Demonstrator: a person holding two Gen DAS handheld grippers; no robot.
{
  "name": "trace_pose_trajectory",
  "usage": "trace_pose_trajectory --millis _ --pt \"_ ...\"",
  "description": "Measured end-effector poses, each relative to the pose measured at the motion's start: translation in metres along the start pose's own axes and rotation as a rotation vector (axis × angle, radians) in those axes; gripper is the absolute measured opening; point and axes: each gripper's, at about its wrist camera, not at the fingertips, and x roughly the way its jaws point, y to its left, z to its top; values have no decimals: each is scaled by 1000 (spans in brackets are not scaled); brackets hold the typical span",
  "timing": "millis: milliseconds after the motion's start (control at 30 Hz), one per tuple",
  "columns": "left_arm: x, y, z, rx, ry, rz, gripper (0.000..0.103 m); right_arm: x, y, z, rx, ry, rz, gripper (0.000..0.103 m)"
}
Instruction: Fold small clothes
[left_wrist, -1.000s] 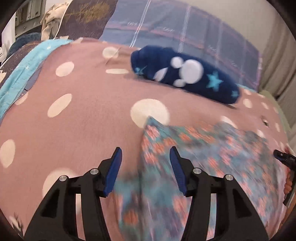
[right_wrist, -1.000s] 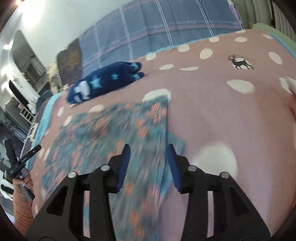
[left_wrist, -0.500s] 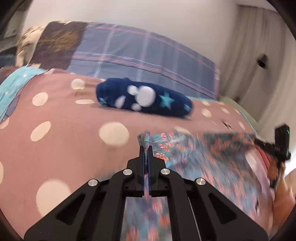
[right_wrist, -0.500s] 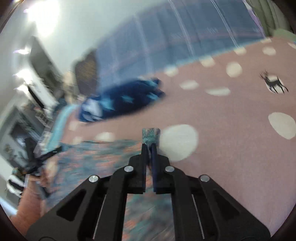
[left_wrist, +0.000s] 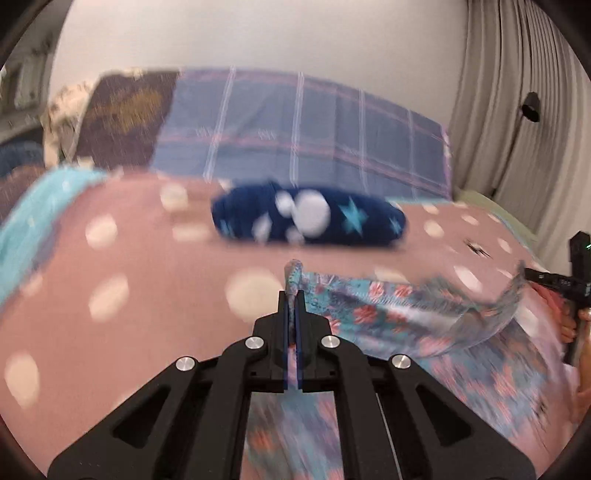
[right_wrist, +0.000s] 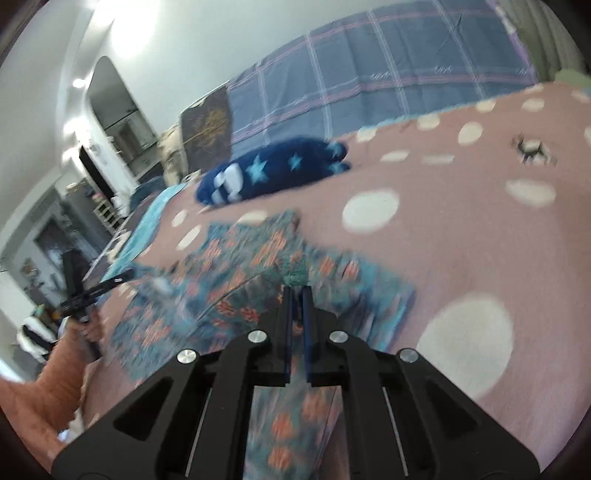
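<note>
Soft, even indoor light; glare blooms on the wall (right_wrist: 125, 33) up left of the right gripper (right_wrist: 296, 295). Motion blur smears both views; fisheye edges curve darkly.

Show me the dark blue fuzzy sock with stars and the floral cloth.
Dark blue fuzzy sock with stars (left_wrist: 310, 218), left wrist view, its middle.
Teal floral cloth with orange flowers (right_wrist: 236, 280), right wrist view, its flat middle.

A small garment (right_wrist: 236, 280) lies mid-bed (right_wrist: 461, 236); a folded bundle (right_wrist: 273, 170) lies behind it, nearer the pillow (right_wrist: 369, 81) at the head edge.
</note>
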Motion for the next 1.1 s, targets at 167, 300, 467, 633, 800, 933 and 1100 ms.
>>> trace_pose_trajectory --millis 167,300,467,633,800,933,1100 --pt "77 23 -5 -65 175 137 28 34 -17 62 40 -55 -191 6" --pt "63 30 -23 -99 180 137 34 89 -46 64 108 103 -361 11" --pt "-2 18 -44 -97 122 115 34 71 -49 33 151 64 -358 39" --pt "-45 -39 -78 -3 153 -2 52 16 -21 -3 157 30 -269 39" --pt "-32 -83 -120 166 267 130 54 -16 34 -67 155 116 -122 44" --pt "-54 -102 -107 157 239 89 54 -11 46 -113 119 149 -216 42" --pt "-79 -174 -105 245 206 -107 54 -45 56 -123 154 149 -187 47"
